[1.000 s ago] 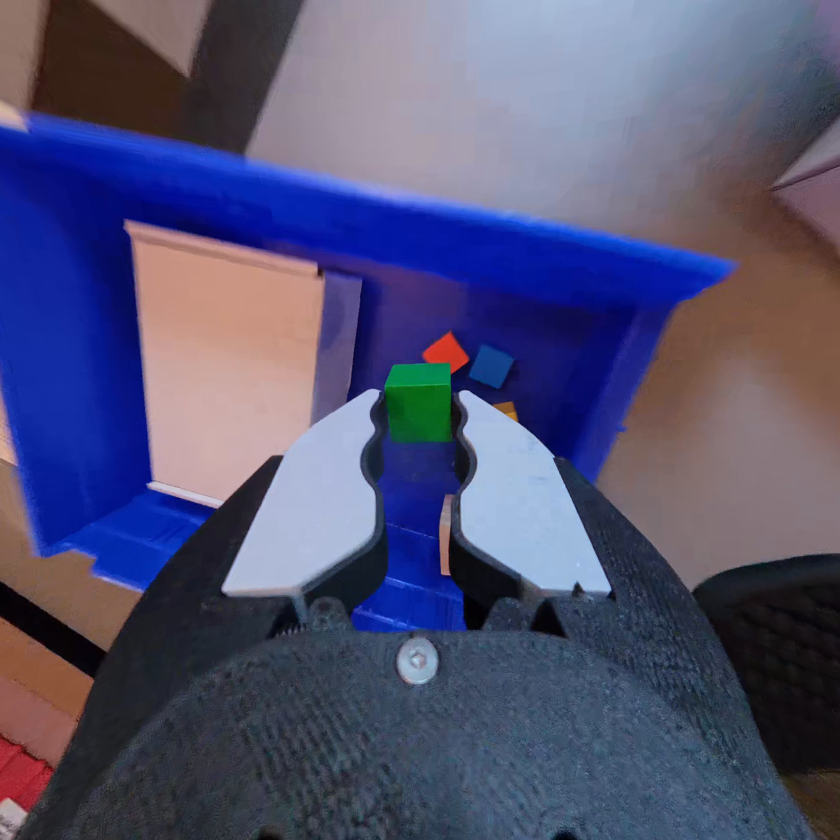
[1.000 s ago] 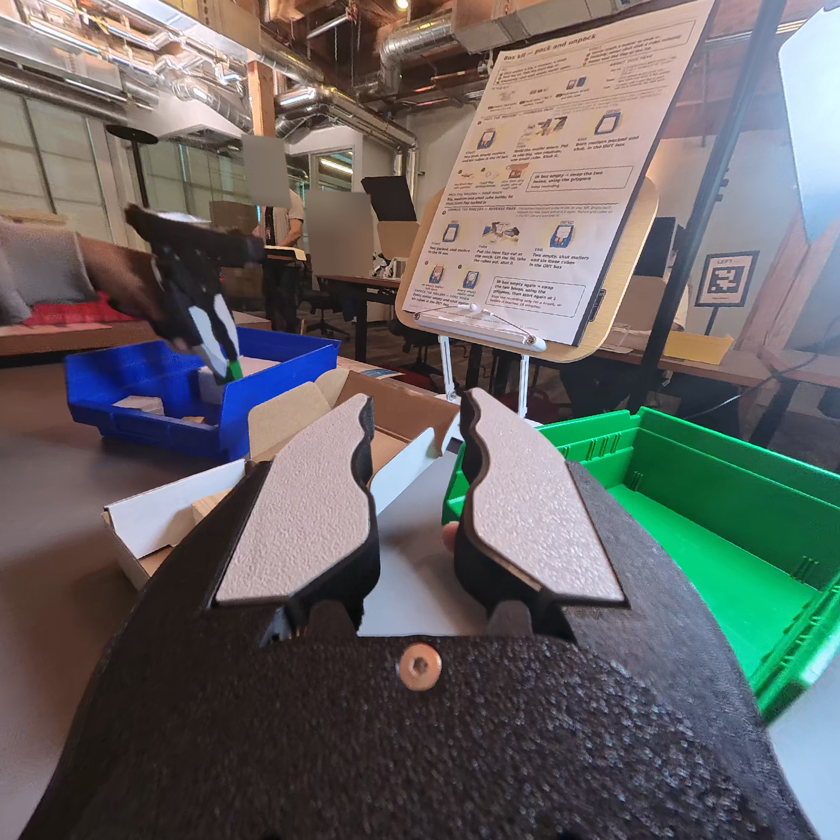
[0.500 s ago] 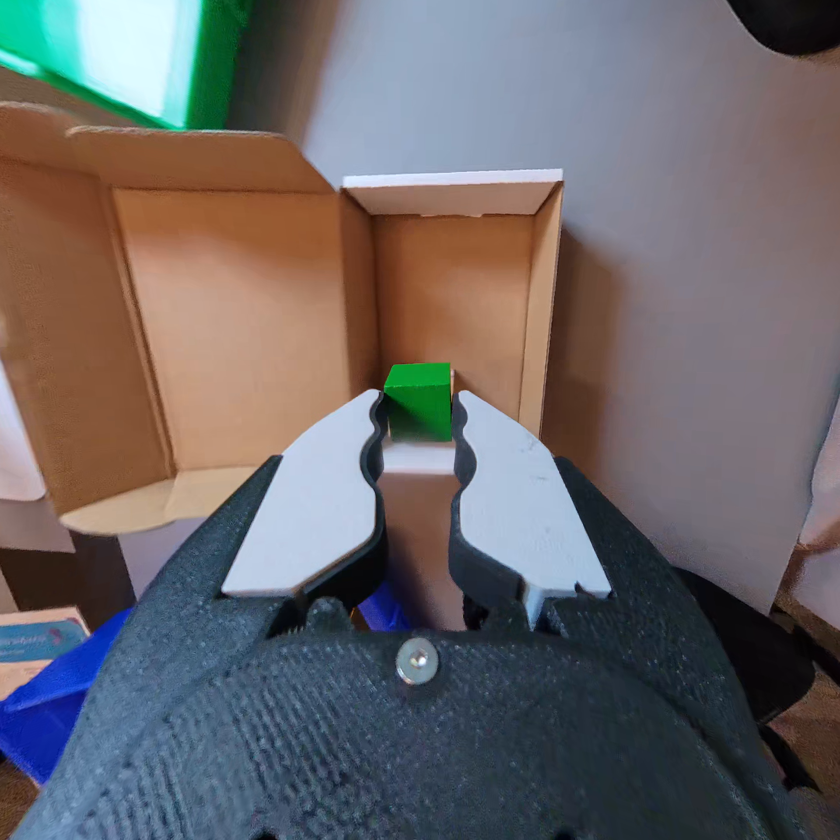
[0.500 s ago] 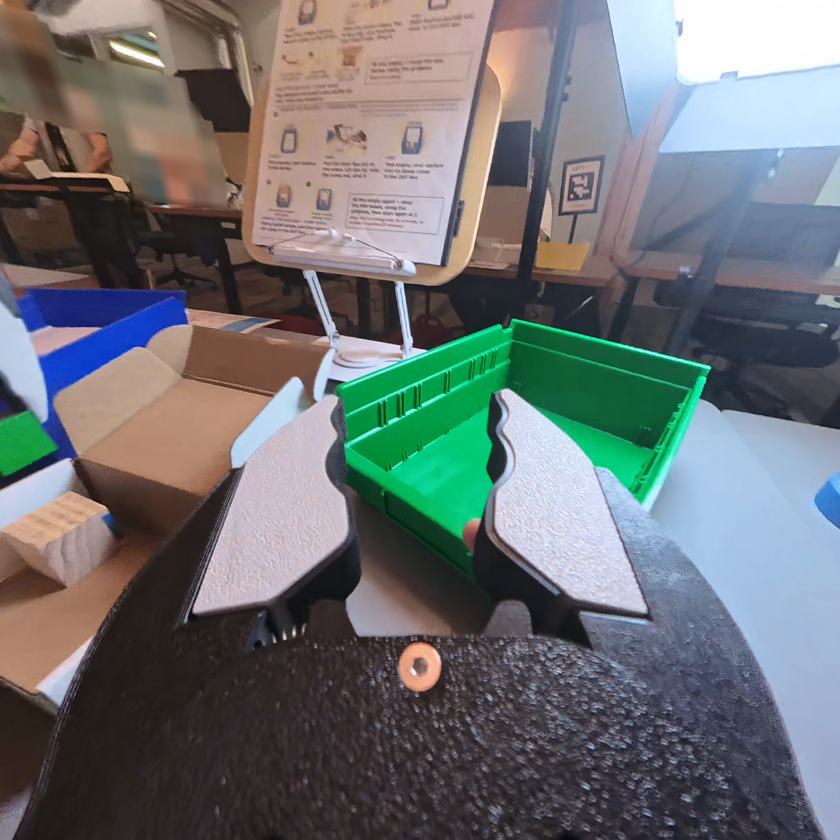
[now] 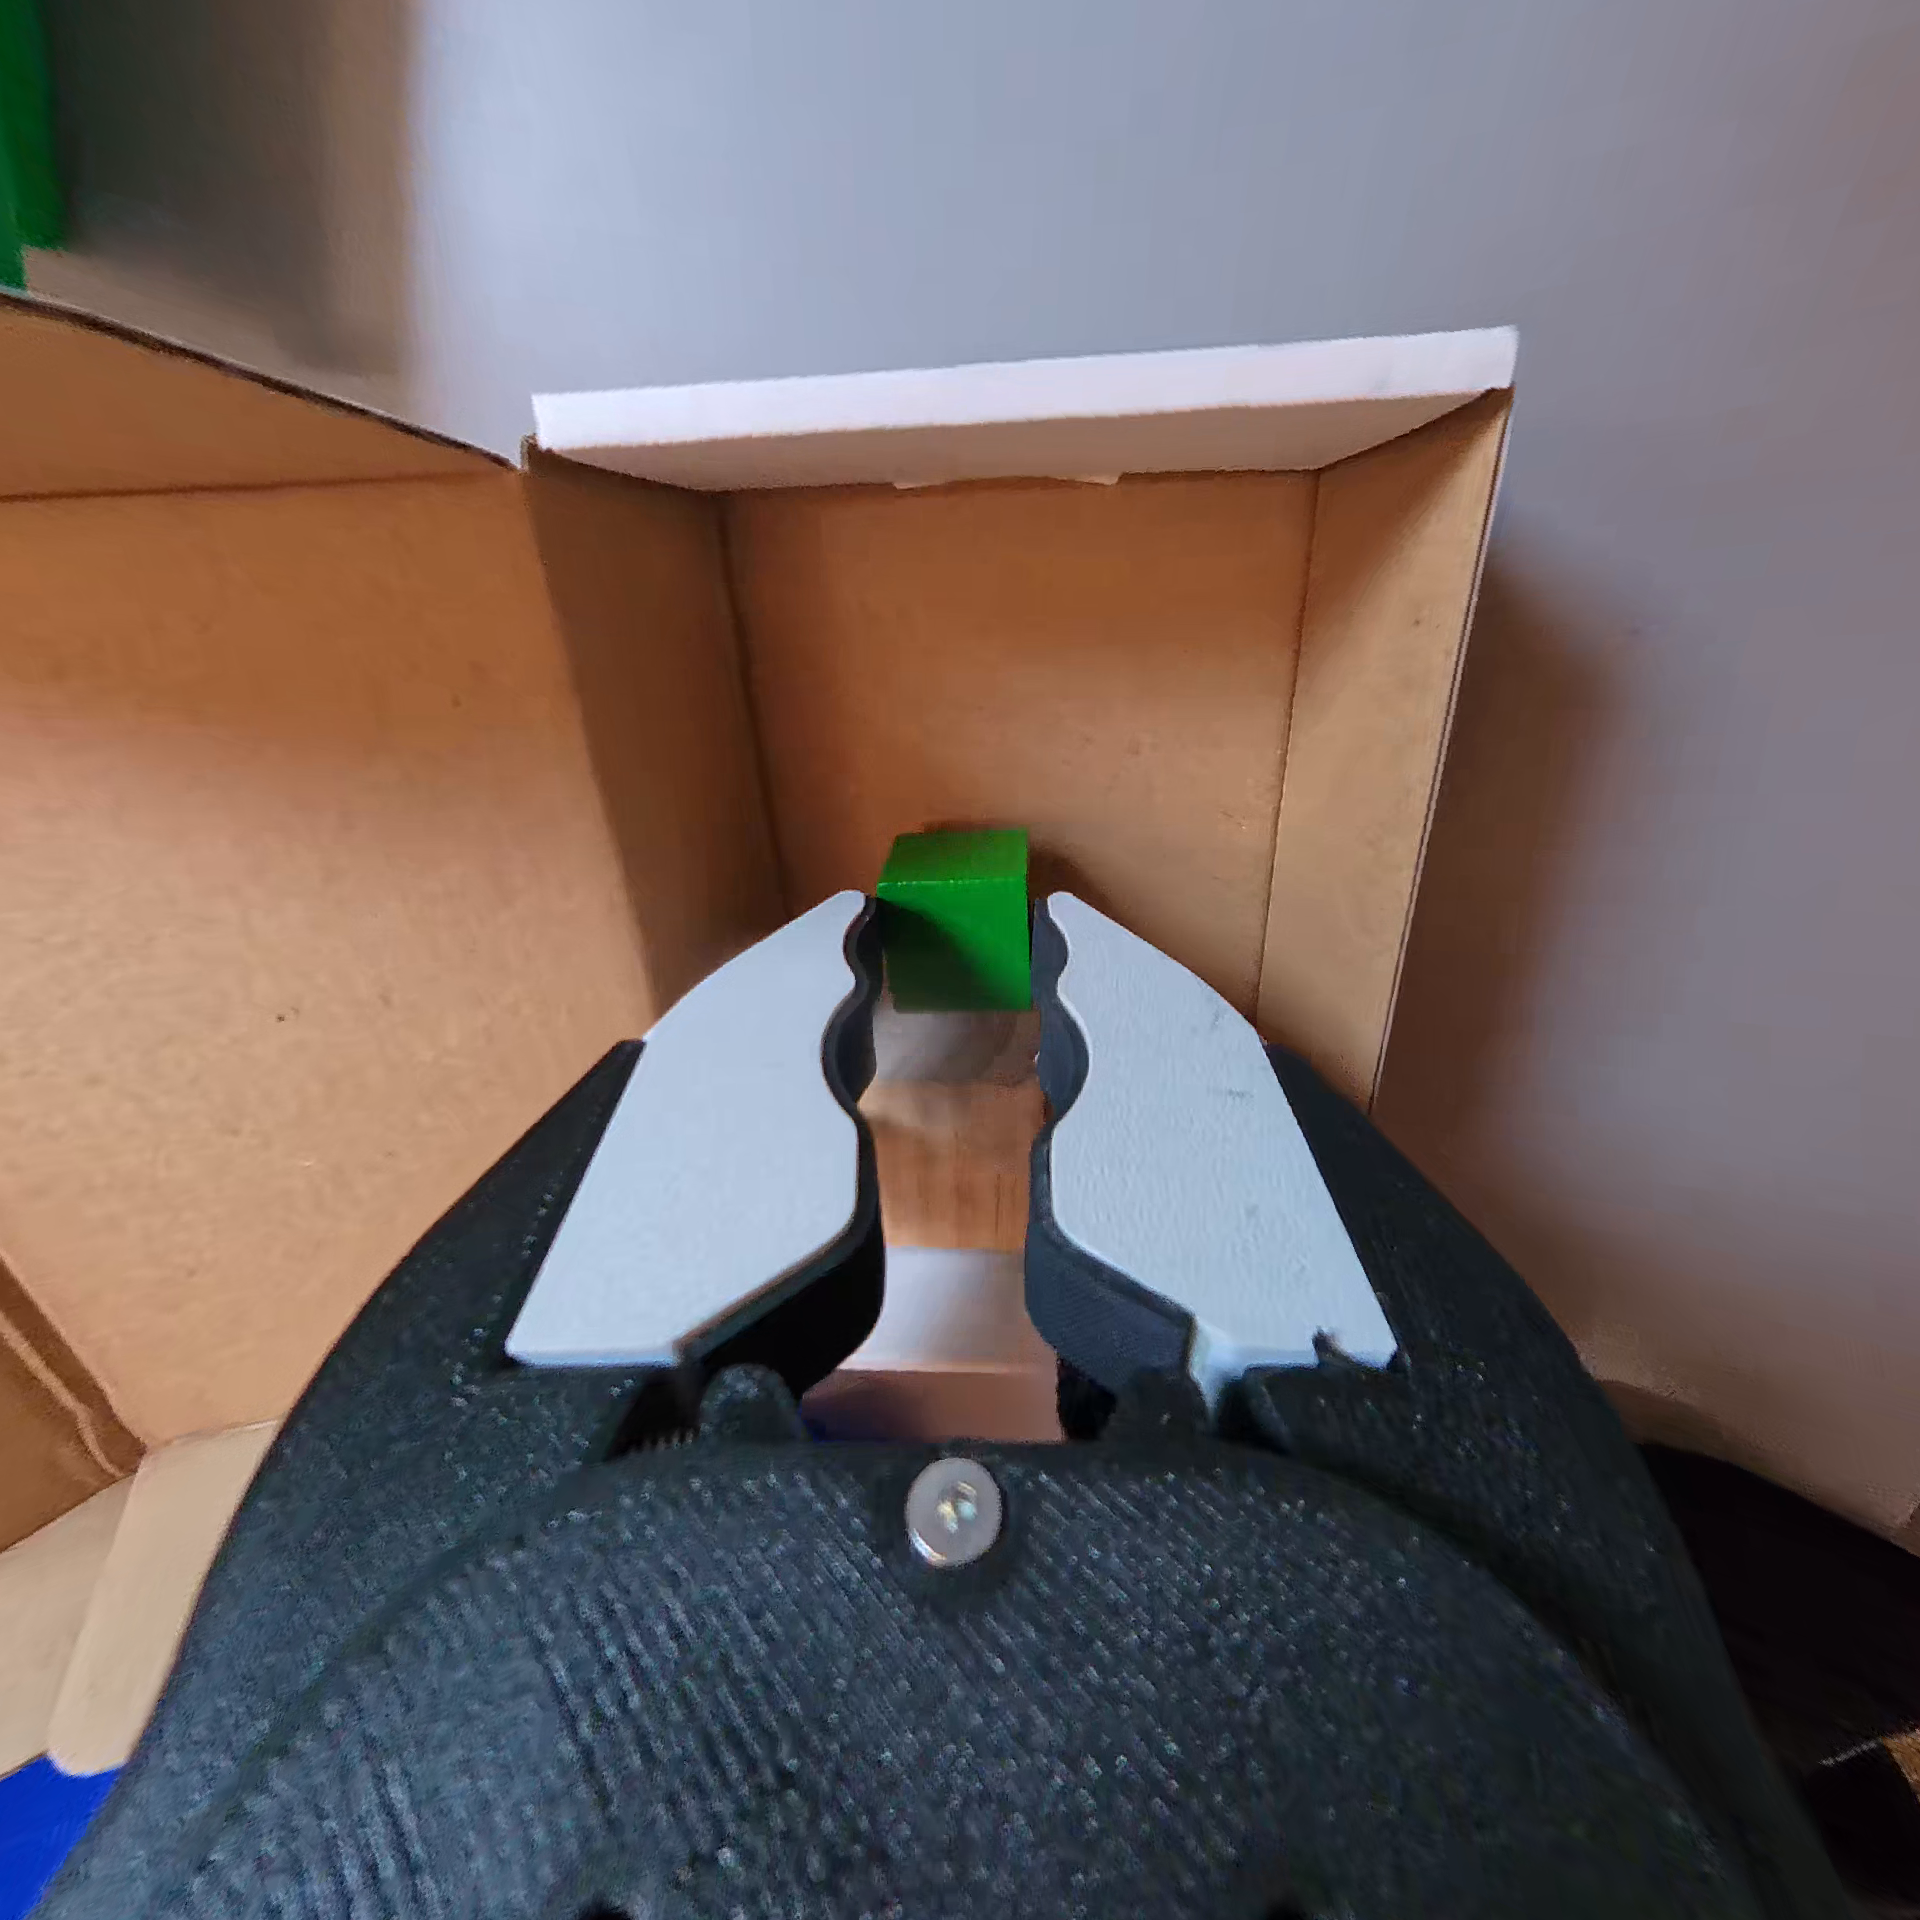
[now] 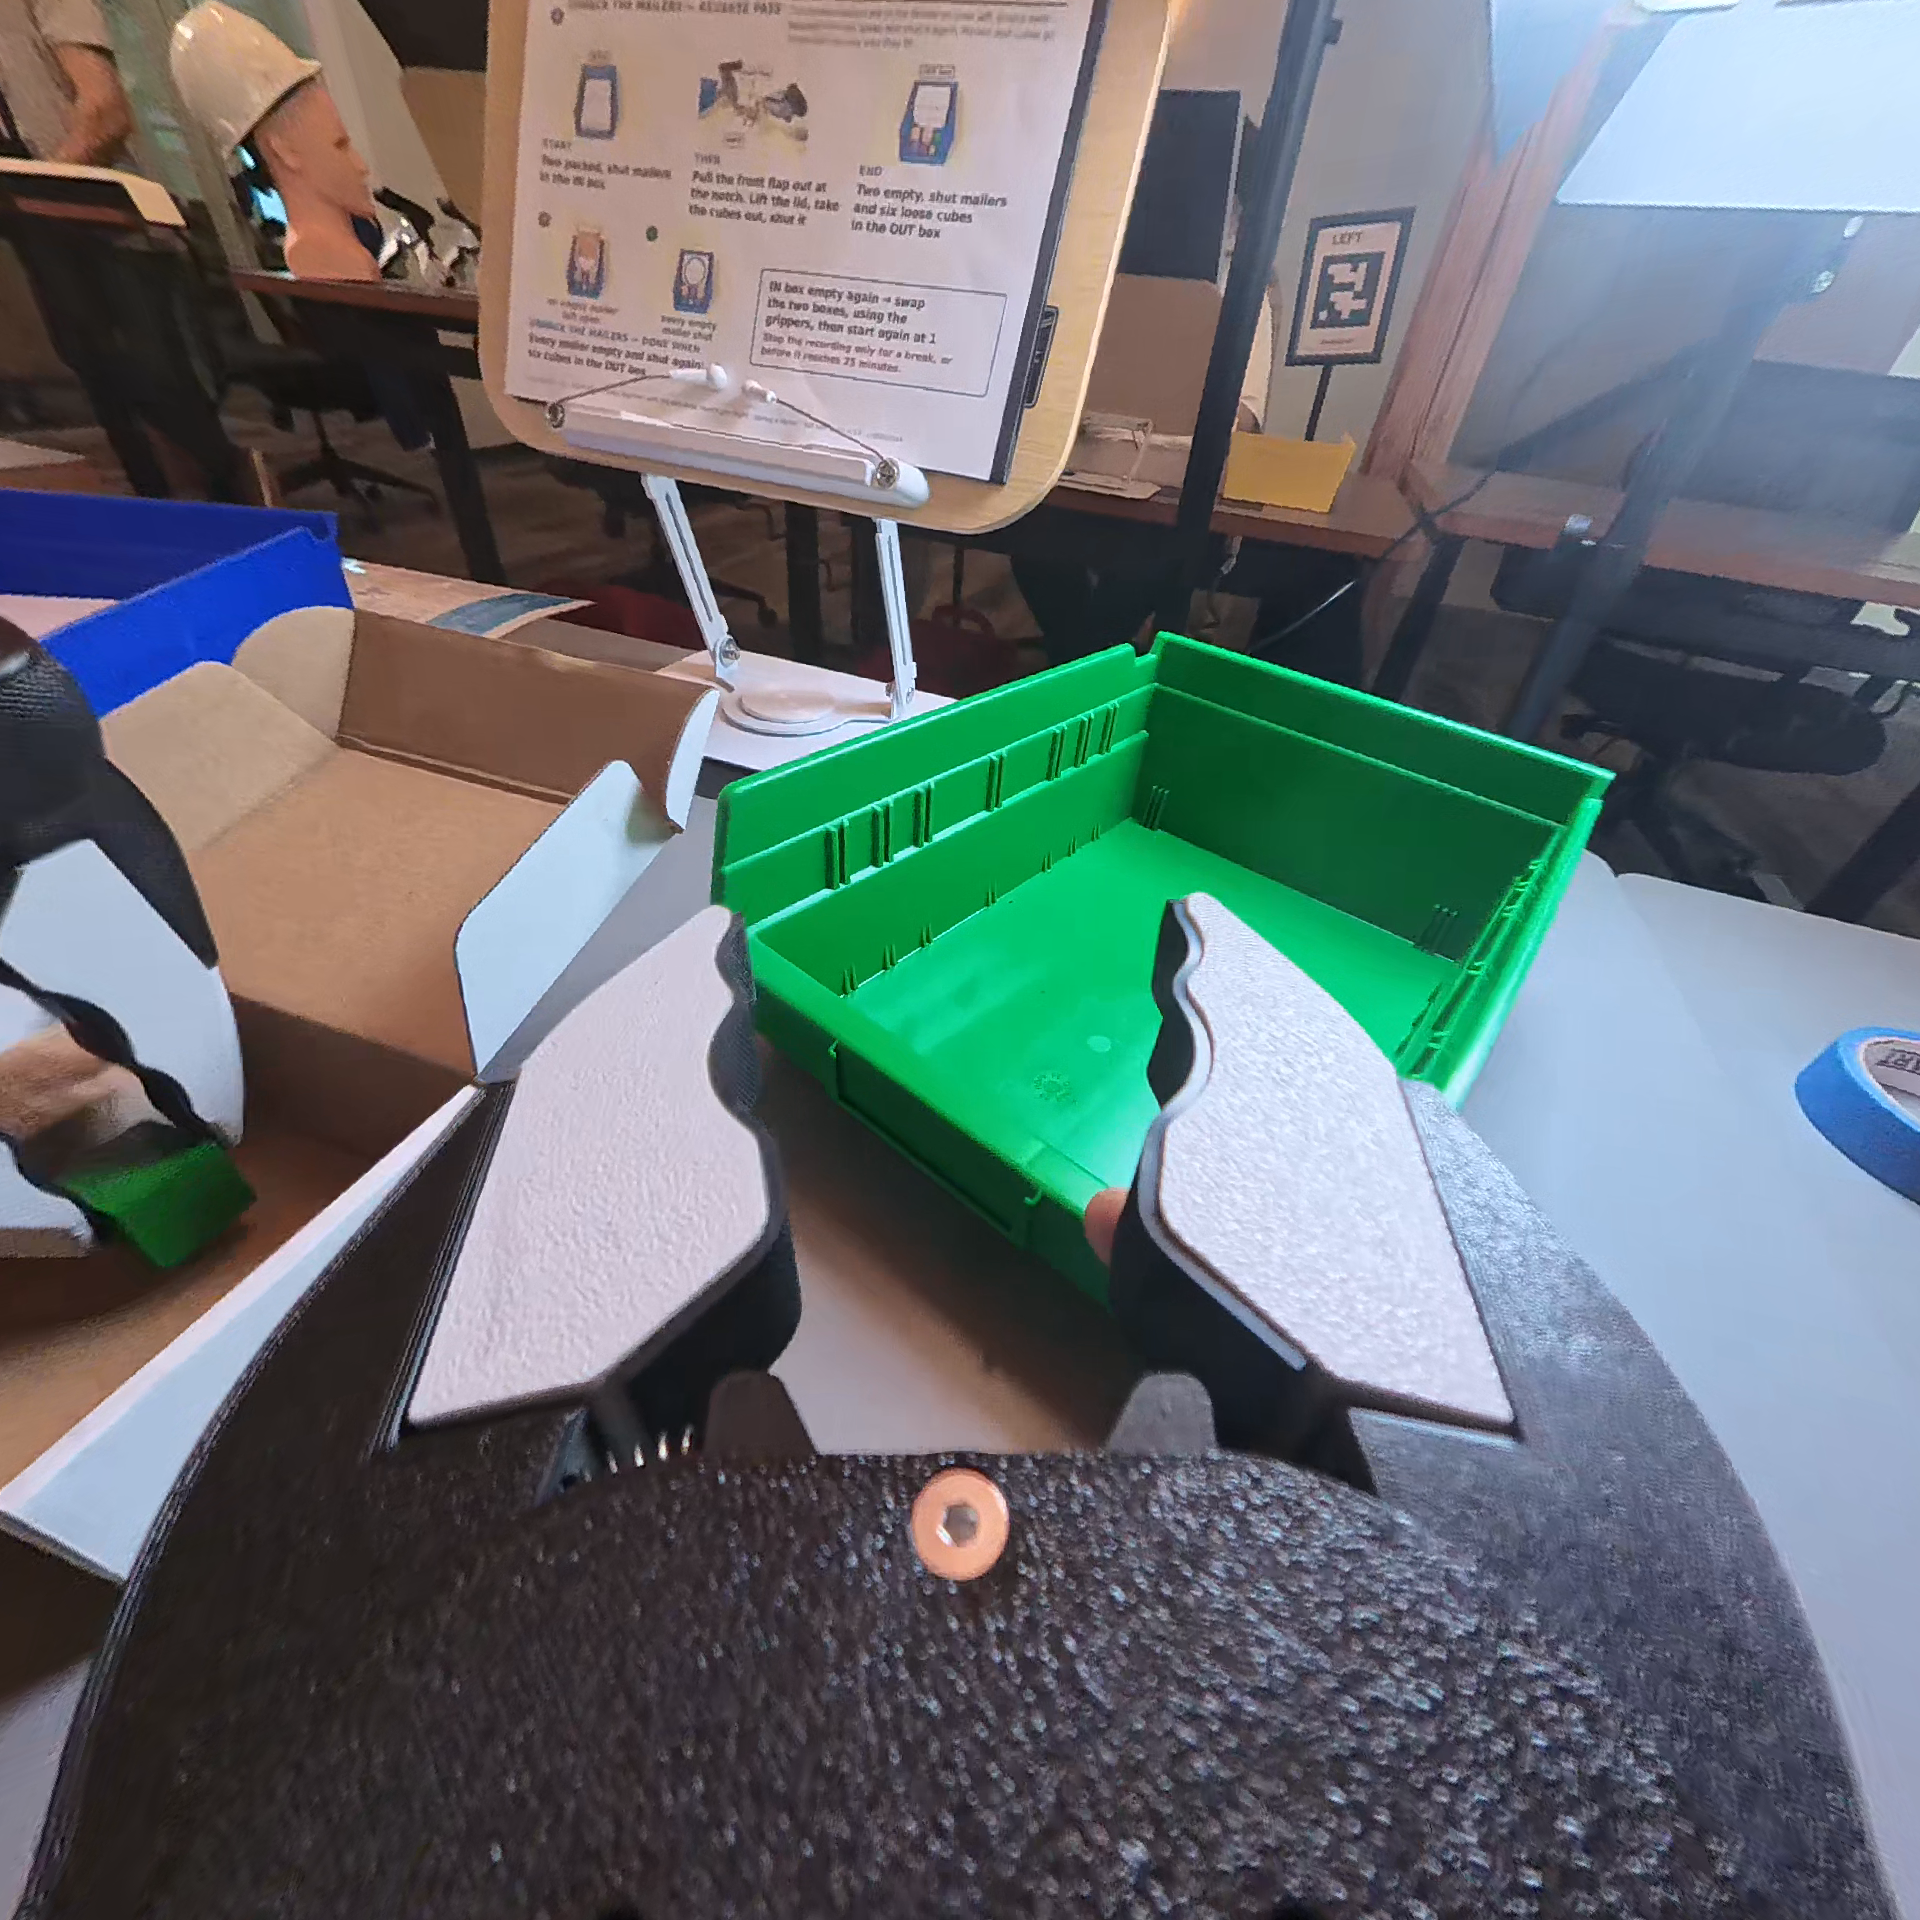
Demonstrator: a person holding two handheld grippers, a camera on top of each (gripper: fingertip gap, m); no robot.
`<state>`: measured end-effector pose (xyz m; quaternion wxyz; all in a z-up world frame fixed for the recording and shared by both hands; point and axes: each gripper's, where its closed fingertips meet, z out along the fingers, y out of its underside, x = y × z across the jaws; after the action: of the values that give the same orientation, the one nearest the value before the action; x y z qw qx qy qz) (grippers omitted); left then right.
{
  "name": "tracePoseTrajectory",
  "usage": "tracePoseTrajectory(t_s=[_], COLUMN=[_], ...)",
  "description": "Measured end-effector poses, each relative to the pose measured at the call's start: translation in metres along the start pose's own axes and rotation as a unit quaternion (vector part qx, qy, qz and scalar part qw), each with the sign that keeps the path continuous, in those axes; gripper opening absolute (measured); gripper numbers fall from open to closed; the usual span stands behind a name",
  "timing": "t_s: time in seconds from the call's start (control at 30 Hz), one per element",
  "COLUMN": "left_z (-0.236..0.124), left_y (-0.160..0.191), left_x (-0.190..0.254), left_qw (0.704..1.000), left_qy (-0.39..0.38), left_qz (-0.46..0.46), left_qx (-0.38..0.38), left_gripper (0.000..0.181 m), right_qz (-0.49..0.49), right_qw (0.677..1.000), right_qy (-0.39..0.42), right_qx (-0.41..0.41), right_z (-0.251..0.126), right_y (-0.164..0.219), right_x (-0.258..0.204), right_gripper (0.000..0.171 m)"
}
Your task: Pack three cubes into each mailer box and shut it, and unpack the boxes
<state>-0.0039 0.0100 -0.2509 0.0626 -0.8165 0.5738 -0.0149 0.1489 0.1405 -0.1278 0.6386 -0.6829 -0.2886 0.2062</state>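
My left gripper (image 5: 956, 920) is shut on a green cube (image 5: 961, 935) and holds it low inside the open mailer box (image 5: 1340, 727), near its brown floor. A pale wooden cube (image 5: 951, 1174) lies blurred under the fingers. The box lid (image 5: 260, 831) lies open to the left. In the right wrist view the left gripper (image 6: 114, 1039) and the green cube (image 6: 166, 1195) show at the left edge, inside the mailer box (image 6: 540, 935). My right gripper (image 6: 956, 930) is open and empty, over the front of the empty green bin (image 6: 1351, 800).
A blue bin (image 6: 177, 603) stands behind the mailer box at the left. An instruction board on a white stand (image 6: 790, 260) is behind the green bin. A blue tape roll (image 6: 1870, 1101) lies on the grey table at the right.
My left gripper carried the green cube from the blue bin over to the open mailer box and lowered it in. My right gripper swung right toward the green bin and opened wider.
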Motion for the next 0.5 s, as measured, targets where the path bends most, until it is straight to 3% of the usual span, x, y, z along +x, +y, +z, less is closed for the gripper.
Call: tracePoseTrajectory(t_s=[0.23, 0.5], left_z=[-0.002, -0.049], left_y=[-0.003, 0.003], left_x=[-0.005, -0.011], left_qw=[0.999, 0.995], left_qy=[-0.022, -0.056], left_qz=[-0.001, -0.020], left_qx=[0.024, 0.085], left_gripper=[0.034, 0.035], right_qz=[-0.019, -0.050], right_qw=[0.999, 0.967], right_qy=[-0.040, -0.219], right_qx=[-0.029, -0.120], right_z=[0.002, -0.016], right_y=[0.007, 0.034], right_x=[-0.013, -0.057], right_gripper=[0.074, 0.082])
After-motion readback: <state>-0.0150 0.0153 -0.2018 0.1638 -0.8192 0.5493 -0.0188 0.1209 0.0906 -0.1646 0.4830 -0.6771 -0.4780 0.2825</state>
